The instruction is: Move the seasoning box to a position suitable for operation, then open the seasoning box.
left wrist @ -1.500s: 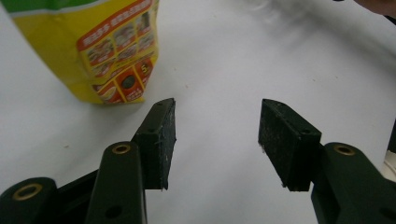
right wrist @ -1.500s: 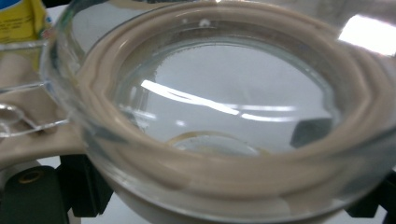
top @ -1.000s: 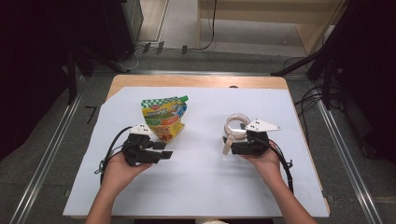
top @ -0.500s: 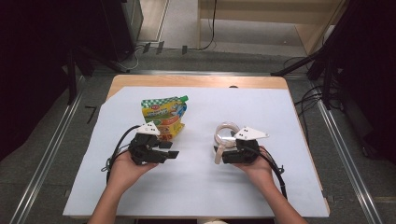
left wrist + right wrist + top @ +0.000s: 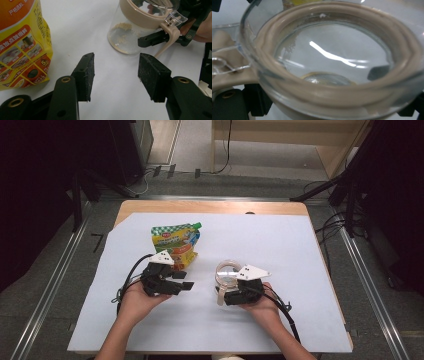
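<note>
Now the right gripper [image 5: 223,292] clamps the lidded glass jar [image 5: 227,272] tilted, lid toward six o'clock, while the left gripper [image 5: 115,75], jaws just widening, stands empty.

Grey floor [image 5: 55,270], wooden furniture [image 5: 280,130] behind

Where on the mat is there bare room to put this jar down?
Bare mat lies beyond and to the right of the jar, up to the far edge. The near strip is bare between the forearms. It is tight between the pouch, left gripper and jar.
</note>
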{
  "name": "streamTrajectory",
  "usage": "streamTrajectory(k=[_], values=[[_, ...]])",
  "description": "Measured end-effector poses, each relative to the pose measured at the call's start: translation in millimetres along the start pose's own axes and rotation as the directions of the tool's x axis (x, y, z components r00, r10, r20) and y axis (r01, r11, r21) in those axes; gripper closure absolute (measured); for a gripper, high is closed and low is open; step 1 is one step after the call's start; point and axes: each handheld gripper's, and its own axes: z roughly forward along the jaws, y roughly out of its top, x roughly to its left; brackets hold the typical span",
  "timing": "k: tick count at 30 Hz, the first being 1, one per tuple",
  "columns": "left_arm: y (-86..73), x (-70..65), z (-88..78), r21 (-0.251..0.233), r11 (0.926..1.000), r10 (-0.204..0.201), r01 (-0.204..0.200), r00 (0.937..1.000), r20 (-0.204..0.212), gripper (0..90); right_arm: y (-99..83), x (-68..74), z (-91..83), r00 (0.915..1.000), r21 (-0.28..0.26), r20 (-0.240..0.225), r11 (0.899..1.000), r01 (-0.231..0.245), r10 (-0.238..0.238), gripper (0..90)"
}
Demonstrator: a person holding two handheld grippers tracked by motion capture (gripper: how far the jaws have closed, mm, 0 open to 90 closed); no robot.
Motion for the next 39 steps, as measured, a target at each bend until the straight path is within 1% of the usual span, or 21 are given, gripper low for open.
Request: streamTrajectory(k=[1,7,13,15,17,18,19,21,24,25,26,27,28,29,30,33,35,36,37,38,39], values=[[0.1,-0.4,0.6,0.003,1.0,0.002,-0.002,1.0,0.0,47.6,-1.2,0.4,-0.2,1.0,-0.003,0.002,1.0,0.007,-0.007,12.1],[0.2,-1.6,2.8,0.009,0.9999,0.006,-0.006,1.0,0.005,47.3,-1.4,0.0,-1.0,0.9999,0.008,-0.007,1.0,0.007,-0.007,11.7],[-0.3,-1.7,2.1,0.008,1.0,0.005,-0.005,1.0,0.003,47.2,-0.6,-4.6,-4.8,0.9985,0.044,-0.042,0.999,-0.032,0.034,8.7],[0.1,-2.6,3.4,0.01,0.9999,0.006,-0.006,1.0,0.003,47.2,-1.8,-5.0,-13.1,0.9974,0.064,-0.055,0.997,-0.043,0.046,8.1],[0.3,-3.1,4.3,0.01,0.9999,0.007,-0.007,0.9999,0.007,47.5,-3.3,-4.3,-20.4,0.9971,0.066,-0.056,0.997,-0.048,0.052,8.1],[0.8,-4.3,5.7,0.015,0.9997,0.017,-0.017,0.9998,0.01,48.4,-4.2,-4.3,-23.9,0.9967,0.073,-0.058,0.996,-0.052,0.057,8.1],[0.8,-4.3,5.7,0.015,0.9997,0.017,-0.017,0.9998,0.01,49.4,-4.2,-4.3,-23.9,0.9967,0.073,-0.058,0.996,-0.052,0.057,8.1],[1.0,-6.8,7.6,0.019,0.9992,0.034,-0.034,0.9993,0.018,51.5,-6.8,-4.9,-31.0,0.9968,0.088,-0.05,0.994,-0.057,0.061,8.1],[1.8,-9.6,11.0,0.022,0.9989,0.041,-0.042,0.9985,0.037,55.8,-10.6,-5.3,-39.5,0.9961,0.11,-0.041,0.991,-0.074,0.079,9.0],[2.0,-10.5,12.2,0.019,0.9989,0.043,-0.043,0.9981,0.045,57.5,-11.7,-5.6,-43.8,0.9948,0.11,-0.046,0.99,-0.085,0.091,10.2],[2.2,-11.5,13.6,0.021,0.9989,0.041,-0.042,0.9978,0.052,61.9,-11.6,-5.6,-51.0,0.9951,0.101,-0.044,0.991,-0.084,0.089,10.6],[2.6,-12.2,14.7,0.03,0.9982,0.05,-0.052,0.9973,0.054,61.9,-11.6,-5.6,-51.0,0.9951,0.101,-0.044,0.991,-0.084,0.089,10.6],[2.6,-12.9,15.5,0.036,0.9976,0.058,-0.059,0.9973,0.046,70.6,-10.6,-5.4,-57.7,0.9946,0.086,-0.045,0.992,-0.09,0.094,11.9],[3.1,-13.3,16.9,0.044,0.9975,0.053,-0.055,0.9977,0.042,70.6,-10.6,-5.4,-57.7,0.9946,0.086,-0.045,0.992,-0.09,0.094,11.9],[3.6,-13.3,18.2,0.045,0.998,0.041,-0.044,0.9979,0.05,73.6,-10.1,-5.7,-61.4,0.9946,0.077,-0.045,0.993,-0.09,0.094,13.2],[7.2,-14.9,22.6,0.031,0.999,0.029,-0.031,0.9971,0.071,85.6,-9.4,-8.3,-71.0,0.9944,0.059,-0.027,0.993,-0.101,0.103,14.6],[10.1,-19.1,26.5,0.031,0.9987,0.038,-0.041,0.9956,0.086,90.0,-7.7,-11.2,-77.1,0.9918,0.038,-0.023,0.991,-0.125,0.125,20.1],[11.1,-21.9,28.2,0.033,0.9987,0.037,-0.04,0.9955,0.087,90.0,-6.6,-13.2,-80.6,0.9918,0.018,-0.016,0.992,-0.127,0.127,22.6],[12.3,-26.0,30.9,0.036,0.9983,0.042,-0.046,0.9942,0.099,90.0,-5.8,-14.1,-82.9,0.9911,0.012,-0.019,0.991,-0.132,0.132,26.7],[13.0,-29.2,33.5,0.043,0.9976,0.049,-0.053,0.9945,0.092,90.0,-5.2,-16.4,-86.1,0.9913,-0.002,-0.023,0.992,-0.13,0.13,30.5],[13.5,-31.4,36.6,0.054,0.9969,0.053,-0.058,0.9948,0.087,90.0,-5.0,-19.5,-89.7,0.991,-0.015,-0.023,0.991,-0.133,0.132,37.6]])
